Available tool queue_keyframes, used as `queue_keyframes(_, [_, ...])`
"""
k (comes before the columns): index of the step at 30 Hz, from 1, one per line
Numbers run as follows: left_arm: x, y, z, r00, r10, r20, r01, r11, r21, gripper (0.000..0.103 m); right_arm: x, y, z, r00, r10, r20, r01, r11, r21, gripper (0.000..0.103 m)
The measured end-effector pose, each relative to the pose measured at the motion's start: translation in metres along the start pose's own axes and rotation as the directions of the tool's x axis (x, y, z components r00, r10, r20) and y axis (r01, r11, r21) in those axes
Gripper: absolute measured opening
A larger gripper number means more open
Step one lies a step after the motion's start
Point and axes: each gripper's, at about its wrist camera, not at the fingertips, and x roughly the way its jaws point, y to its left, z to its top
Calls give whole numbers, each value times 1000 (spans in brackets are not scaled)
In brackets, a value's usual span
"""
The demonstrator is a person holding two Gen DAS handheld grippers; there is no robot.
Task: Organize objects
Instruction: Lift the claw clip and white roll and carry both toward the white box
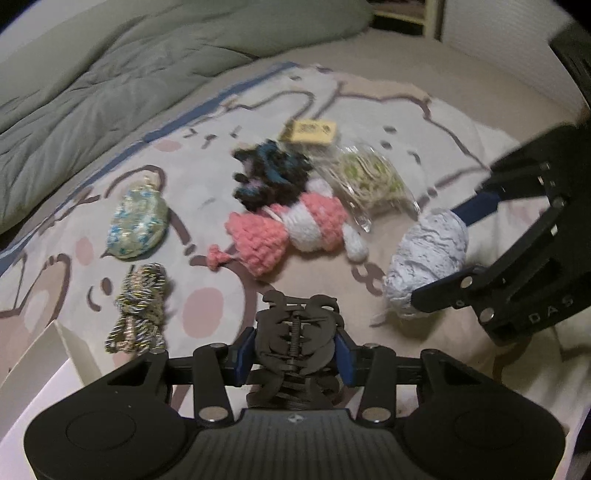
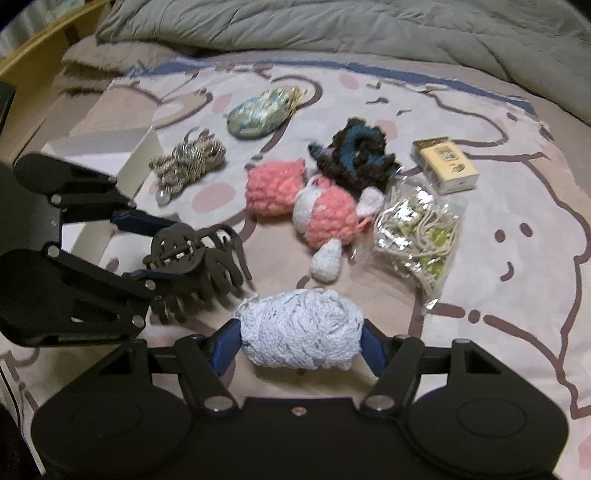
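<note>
My left gripper [image 1: 294,354] is shut on a dark brown hair claw clip [image 1: 297,332], held just above the bed; it also shows in the right wrist view [image 2: 195,258]. My right gripper [image 2: 301,341] is shut on a pale blue ball of yarn [image 2: 301,332], also seen at the right of the left wrist view [image 1: 428,258]. On the patterned blanket [image 2: 517,258] lie a pink and white crochet toy [image 2: 306,206], a dark blue-black crochet piece [image 2: 354,155], a blue-green pouch [image 2: 258,116], a multicolour cord bundle [image 2: 188,158], a clear bag of cord [image 2: 417,229] and a small yellow box [image 2: 445,170].
A white open box [image 2: 136,166] stands at the left beside the cord bundle; its wall shows in the left wrist view [image 1: 48,354]. A grey-green duvet [image 2: 332,26] lies bunched along the back of the bed. A wooden frame [image 2: 40,48] stands at the far left.
</note>
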Motion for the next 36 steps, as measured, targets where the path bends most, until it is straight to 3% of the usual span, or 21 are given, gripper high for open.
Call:
queue_keyframes(7, [-29,16,6,996,49,69,-39,989,-140,45,-19,-5,8,997,-13,70,10,999,48,69])
queue_keyframes(17, [-67,36,0,983,121,137,-75,950,-302,45,-45,-4,16,982,-31,184,7,992,129,69])
queue_keyframes(25, [-95,57,-22,970,185,157,-110,913,-394,46,-56,11,21,965,-43,257,-1,986,168,69])
queue_keyframes(36, [-136,97,-65,951,272,149,-163,847,-506,46,-54,50,32,958,-5,288,-46,984,171,69])
